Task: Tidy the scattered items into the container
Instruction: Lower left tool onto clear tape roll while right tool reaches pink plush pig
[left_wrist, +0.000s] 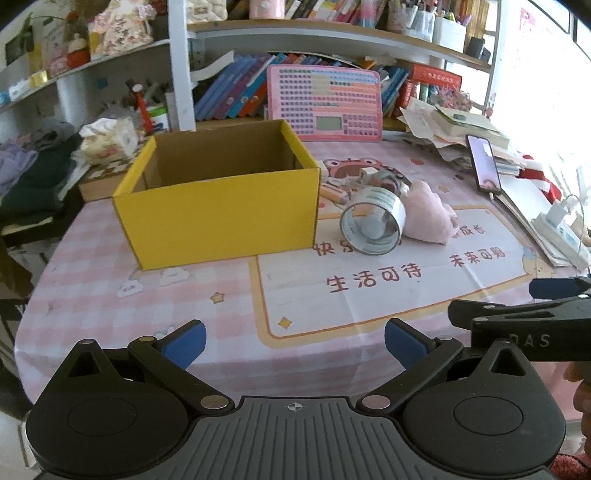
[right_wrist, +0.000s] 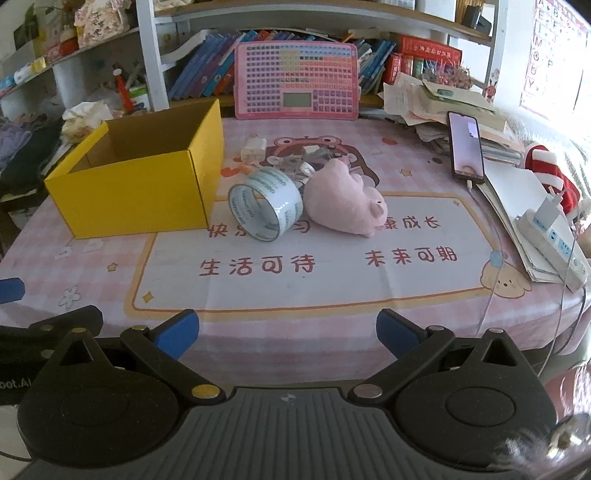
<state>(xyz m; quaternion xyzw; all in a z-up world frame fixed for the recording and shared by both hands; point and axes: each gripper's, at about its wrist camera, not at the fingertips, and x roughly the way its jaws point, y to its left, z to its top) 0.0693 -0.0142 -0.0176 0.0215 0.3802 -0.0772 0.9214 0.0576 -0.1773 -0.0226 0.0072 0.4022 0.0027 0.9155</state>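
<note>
An open yellow cardboard box stands on the pink table mat, and its inside looks empty. Just right of it lies a roll of clear tape on its side, touching a pink plush toy. Behind them sits a pile of small items: a white charger and washi tape rolls. My left gripper and my right gripper are both open and hold nothing, near the table's front edge, well short of the items.
A phone leans on stacked papers at the right, beside a white power strip with cables. A pink keyboard toy leans against the bookshelf behind. Clothes are piled at the left. The right gripper's body shows in the left wrist view.
</note>
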